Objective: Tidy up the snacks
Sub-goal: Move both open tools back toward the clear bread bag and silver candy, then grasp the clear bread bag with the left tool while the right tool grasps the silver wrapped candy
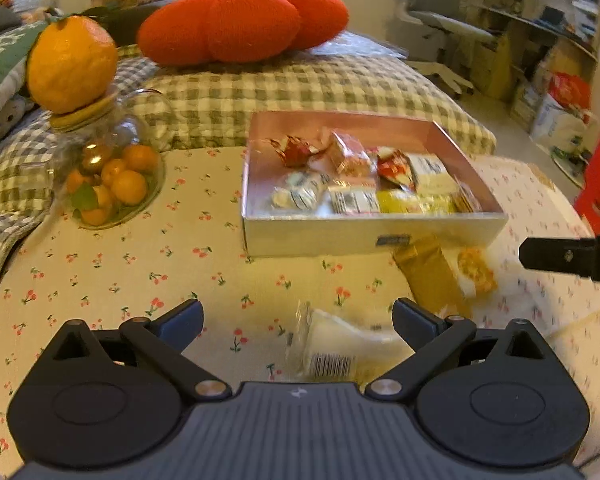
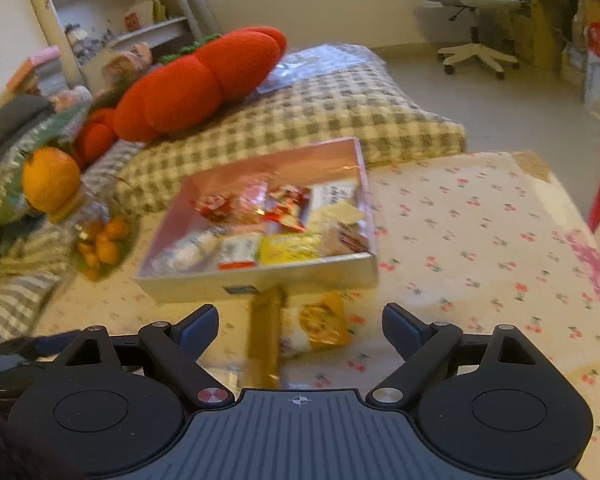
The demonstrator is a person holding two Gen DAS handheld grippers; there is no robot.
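Both tools, left point(image 1: 298, 322) and right point(image 2: 300, 326), stand spread and empty. The white packet point(image 1: 336, 350) and gold bar point(image 2: 266, 336) look light and crinkly. Pinch each across its middle.

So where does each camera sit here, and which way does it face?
Left wrist: on the left hand-held gripper, angled down at a white packet and the snack box; its open fingers show, the right one's tip at the edge.
Right wrist: on the right hand-held gripper, above a gold packet; open fingers show.
Shared: box, gold packet, red cushion.

A pale floor, a grey office chair point(image 2: 474, 4) and a cluttered bookshelf point(image 2: 100, 0) under daylight.
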